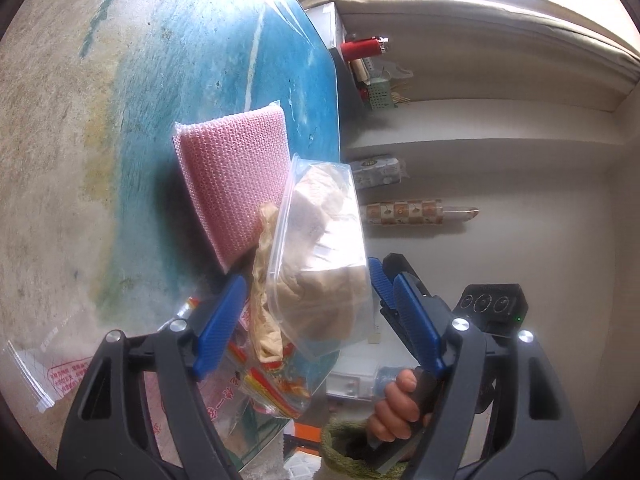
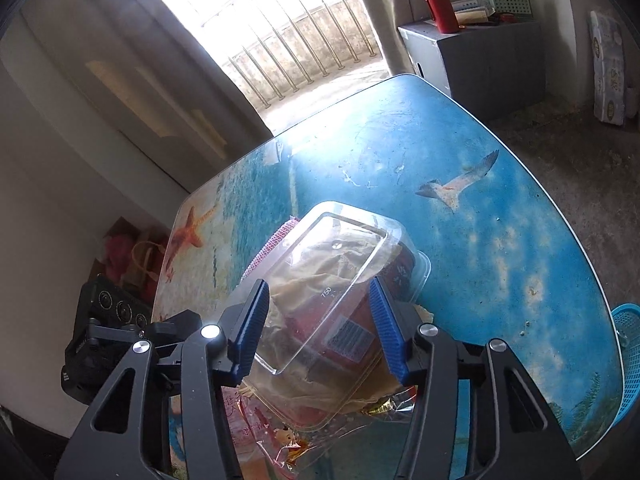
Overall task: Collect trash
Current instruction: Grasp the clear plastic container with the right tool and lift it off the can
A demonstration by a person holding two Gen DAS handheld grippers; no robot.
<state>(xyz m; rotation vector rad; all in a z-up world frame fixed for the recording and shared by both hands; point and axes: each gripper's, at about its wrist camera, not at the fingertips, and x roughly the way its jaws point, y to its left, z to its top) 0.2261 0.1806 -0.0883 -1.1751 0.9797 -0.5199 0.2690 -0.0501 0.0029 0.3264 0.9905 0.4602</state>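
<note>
A clear plastic food container (image 1: 320, 256) holding crumpled brown paper lies on the blue sea-print table (image 1: 192, 80). My right gripper (image 2: 318, 320) is shut on this container (image 2: 340, 280), one blue finger on each side. My left gripper (image 1: 320, 320) is spread wide around the container and a crumpled beige bag (image 1: 264, 280), not touching either; the right gripper's blue finger (image 1: 380, 284) shows beside it. A pink mesh sponge (image 1: 236, 176) leans behind the container. Colourful printed wrappers (image 1: 268, 384) and a clear bag (image 2: 280, 432) lie under the container.
A clear zip bag (image 1: 44, 368) lies at the table's near left. A blue basket (image 2: 628, 360) stands past the table's right edge. A grey cabinet (image 2: 480, 56) with a red bottle (image 2: 442, 8) and a green basket (image 2: 508, 0) stands behind the table.
</note>
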